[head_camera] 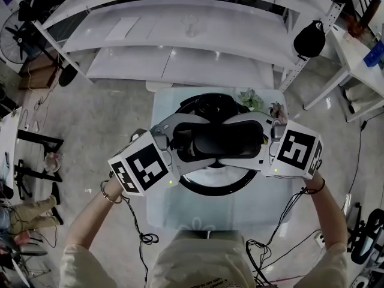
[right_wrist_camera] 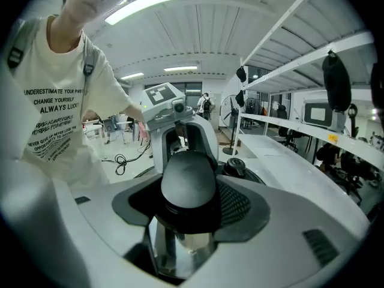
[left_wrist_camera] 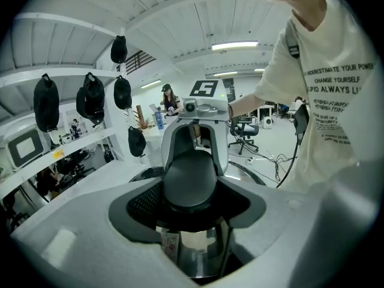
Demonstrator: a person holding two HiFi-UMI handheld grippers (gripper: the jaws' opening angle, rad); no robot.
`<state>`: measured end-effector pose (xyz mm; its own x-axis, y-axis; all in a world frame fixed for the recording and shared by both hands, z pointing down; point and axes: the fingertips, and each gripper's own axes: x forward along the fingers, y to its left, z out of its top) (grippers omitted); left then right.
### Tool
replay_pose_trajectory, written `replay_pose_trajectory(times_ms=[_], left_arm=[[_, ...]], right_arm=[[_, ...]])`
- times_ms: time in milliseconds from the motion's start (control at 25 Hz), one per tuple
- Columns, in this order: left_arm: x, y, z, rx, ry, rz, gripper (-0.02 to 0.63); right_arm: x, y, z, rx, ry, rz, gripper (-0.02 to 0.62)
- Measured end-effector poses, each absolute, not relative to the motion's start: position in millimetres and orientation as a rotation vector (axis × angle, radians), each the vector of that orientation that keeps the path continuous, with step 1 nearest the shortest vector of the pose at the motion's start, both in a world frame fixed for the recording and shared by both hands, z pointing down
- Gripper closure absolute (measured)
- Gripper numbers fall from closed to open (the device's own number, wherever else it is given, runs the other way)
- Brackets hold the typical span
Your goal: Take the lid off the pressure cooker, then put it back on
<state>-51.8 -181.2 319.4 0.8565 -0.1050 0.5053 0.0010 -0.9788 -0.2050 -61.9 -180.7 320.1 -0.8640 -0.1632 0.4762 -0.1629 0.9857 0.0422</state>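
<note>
The pressure cooker stands on a small white table, its lid crossed by a long black handle. My left gripper is shut on the handle's left end and my right gripper on its right end. In the left gripper view the rounded black handle end fills the jaws of the left gripper, with shiny steel below and the right gripper facing it. The right gripper view mirrors this: handle end in the right gripper, and the lid's valve knob beside it.
White shelves run behind the table, with black caps hanging at the right. A small plant sits at the table's far right corner. Cables trail on the floor beside the person. A fan stands far left.
</note>
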Motion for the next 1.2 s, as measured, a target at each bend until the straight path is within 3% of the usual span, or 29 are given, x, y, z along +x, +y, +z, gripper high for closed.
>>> replay_pose_trajectory(times_ms=[1200], left_arm=[[55.7,-55.8,301.0,-2.803,0.176,-0.845,0.322]], right_arm=[[45.0,-54.2,301.6,0.139,-2.658,-0.065,0.321]])
